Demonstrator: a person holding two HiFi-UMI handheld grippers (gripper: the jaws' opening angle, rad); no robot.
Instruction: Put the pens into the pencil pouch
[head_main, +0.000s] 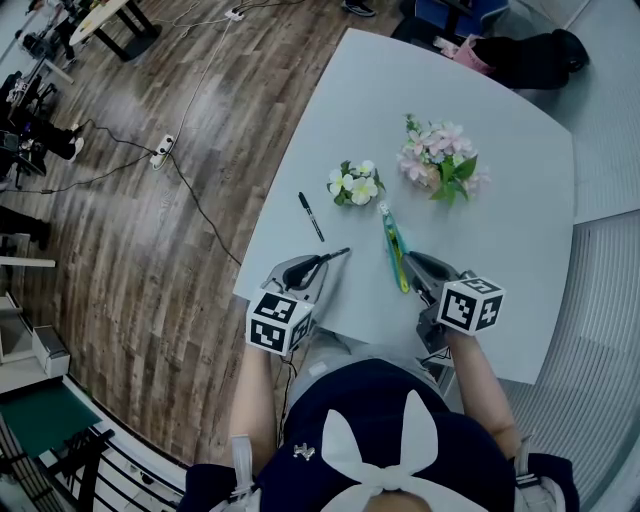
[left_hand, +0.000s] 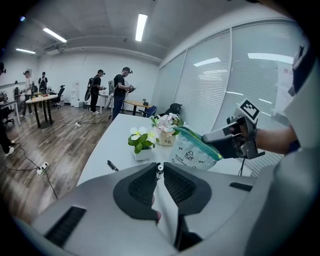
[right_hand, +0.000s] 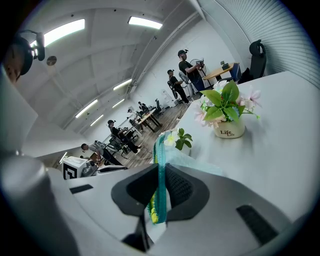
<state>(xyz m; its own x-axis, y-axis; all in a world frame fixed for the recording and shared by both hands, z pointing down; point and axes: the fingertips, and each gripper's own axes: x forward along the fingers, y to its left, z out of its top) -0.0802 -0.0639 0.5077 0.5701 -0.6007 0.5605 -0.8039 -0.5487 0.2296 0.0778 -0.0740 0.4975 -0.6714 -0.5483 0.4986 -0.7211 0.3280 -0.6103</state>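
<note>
My left claw (head_main: 316, 264) grips a pen (head_main: 336, 254), below and left of the small flowers (head_main: 355, 184). My right claw (head_main: 414, 264) pinches the pouch (head_main: 395, 245) just below them. A second pen (head_main: 311, 216) lies on the table (head_main: 500, 230) to their left, and bigger flowers (head_main: 440, 160) stand to their right.

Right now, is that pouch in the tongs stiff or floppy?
Probably floppy: the pouch hangs from the right tongs by its green zipper edge, and its thin see-through sides look soft. Likely light too, since one pinch at the edge holds it up.
</note>
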